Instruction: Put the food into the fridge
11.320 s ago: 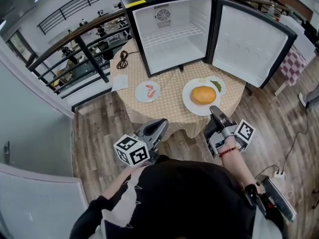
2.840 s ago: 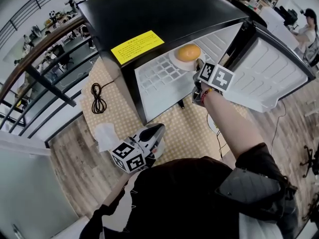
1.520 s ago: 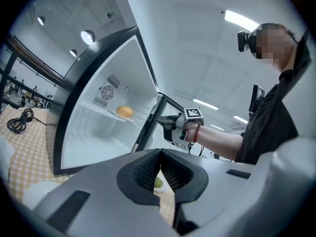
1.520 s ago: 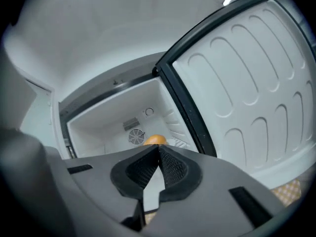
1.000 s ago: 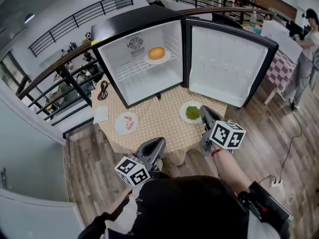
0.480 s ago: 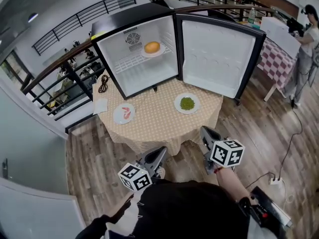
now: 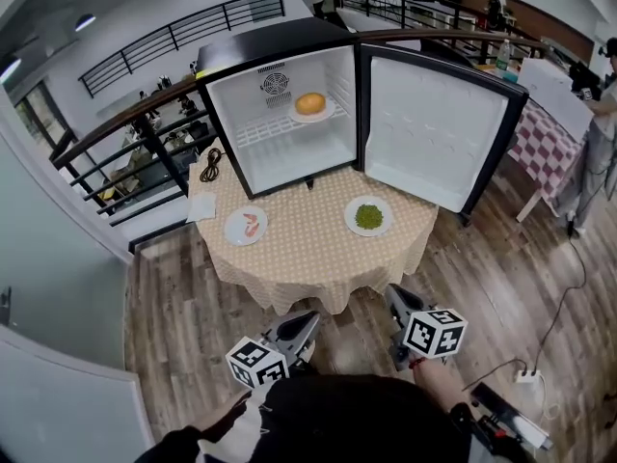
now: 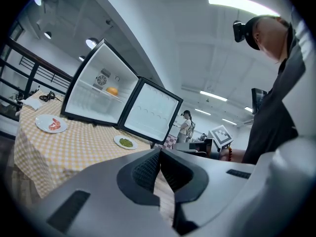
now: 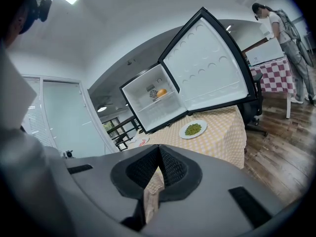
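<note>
The small black fridge [image 7: 280,41] stands open at the back of the table, its door [image 7: 434,128] swung to the right. On its upper shelf lies a plate with a round orange bun [image 7: 309,103]. A plate of green vegetables [image 7: 368,216] rests on the checked tablecloth [image 7: 308,254] at the right, and a plate of shrimp [image 7: 246,226] at the left. My left gripper [image 7: 307,323] and right gripper [image 7: 395,297] hang shut and empty over the floor, well short of the table's near edge.
A black cable [image 7: 209,165] and a white napkin [image 7: 201,206] lie at the table's left rear. A railing [image 7: 145,133] runs behind. A table with a checked cloth [image 7: 548,133] and a person [image 7: 603,133] stand at the right; a power strip [image 7: 525,376] lies on the wood floor.
I have stepped back from the table: both grippers have drawn away from it and sit lower in the head view. The plates have not moved.
</note>
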Demonstrator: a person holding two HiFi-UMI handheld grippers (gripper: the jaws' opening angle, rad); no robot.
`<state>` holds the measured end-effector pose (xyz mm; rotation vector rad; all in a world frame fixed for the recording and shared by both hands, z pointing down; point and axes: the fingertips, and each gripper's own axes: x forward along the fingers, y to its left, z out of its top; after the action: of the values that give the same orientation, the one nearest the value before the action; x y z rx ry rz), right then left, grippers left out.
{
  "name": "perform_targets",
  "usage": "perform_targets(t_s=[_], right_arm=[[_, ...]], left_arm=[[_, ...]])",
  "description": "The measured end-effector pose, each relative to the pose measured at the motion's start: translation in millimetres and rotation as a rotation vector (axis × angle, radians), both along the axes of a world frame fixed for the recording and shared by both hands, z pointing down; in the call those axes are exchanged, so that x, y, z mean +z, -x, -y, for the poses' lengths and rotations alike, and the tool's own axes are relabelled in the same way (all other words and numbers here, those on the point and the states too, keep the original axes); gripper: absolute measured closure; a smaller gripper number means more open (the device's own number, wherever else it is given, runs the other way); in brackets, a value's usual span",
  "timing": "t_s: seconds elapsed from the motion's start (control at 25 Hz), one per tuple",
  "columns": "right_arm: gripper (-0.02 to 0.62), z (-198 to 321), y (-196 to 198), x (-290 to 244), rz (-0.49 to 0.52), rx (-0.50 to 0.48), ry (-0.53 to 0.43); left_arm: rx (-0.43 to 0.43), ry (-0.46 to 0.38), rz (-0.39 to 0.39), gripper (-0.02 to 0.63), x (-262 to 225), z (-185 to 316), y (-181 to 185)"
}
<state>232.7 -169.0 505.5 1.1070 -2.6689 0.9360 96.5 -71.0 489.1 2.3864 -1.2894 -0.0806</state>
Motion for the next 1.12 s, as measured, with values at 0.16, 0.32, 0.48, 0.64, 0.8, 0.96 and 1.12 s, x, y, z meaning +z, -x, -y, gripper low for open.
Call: perform_targets(t_s=[0.16, 0.32, 0.48, 0.64, 0.8, 0.96, 1.12], right_arm=[[0.578, -7, 9, -2, -0.019, -0.042, -0.017], [0.578, -13, 6, 0, -0.025, -0.052, -0.013], [0.578, -17, -1, 5, -0.033, -0.051, -0.002], [0.578, -22, -1, 6, -0.041, -0.061, -0.003], [0.578, -25, 1, 11, -0.040, -0.071, 0.008], [0.578, -29, 5, 18, -0.039, -0.081, 0.028], [0.578, -30, 5, 21, -0.045, -0.081, 0.033]], left_arm=[[-0.009, -0.008, 0.004, 0.592, -1, 0, -1], [-0.010, -0.019, -0.002, 0.592, -4, 2, -4], [-0.012, -0.026, -0.008, 0.592, -5, -2, -9], [-0.016, -0.021, -0.015, 0.592, -1, -8, -11], [-0.017, -0.022, -0.010, 0.592, 0, -10, -13], [-0.023, -0.019, -0.014, 0.592, 1, -12, -12], [-0.028, -0.020, -0.017, 0.592, 2, -10, -10]])
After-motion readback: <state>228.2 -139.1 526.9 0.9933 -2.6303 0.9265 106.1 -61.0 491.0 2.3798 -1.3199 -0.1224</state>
